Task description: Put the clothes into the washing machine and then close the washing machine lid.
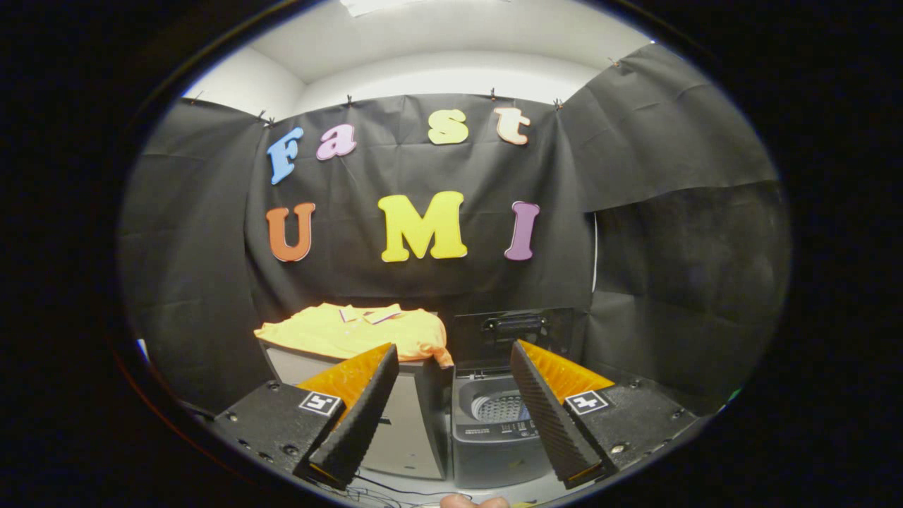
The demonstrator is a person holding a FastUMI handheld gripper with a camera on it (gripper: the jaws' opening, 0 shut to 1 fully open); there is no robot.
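One garment, an orange shirt (356, 331), lies spread flat across the top of a pale cabinet (402, 423), its hem drooping over the edge nearest the washing machine (494, 437); laid out like that, it offers a loose fold to pinch. The machine stands just beside the cabinet with its lid (518, 330) propped upright, leaving the drum (501, 408) exposed to receive the load. The gripper (451, 367) hangs well short of both, jaws released and spread wide, holding nothing, seemingly readied for a first approach.

Orange shirt (360, 330) beside open washer (497, 416)
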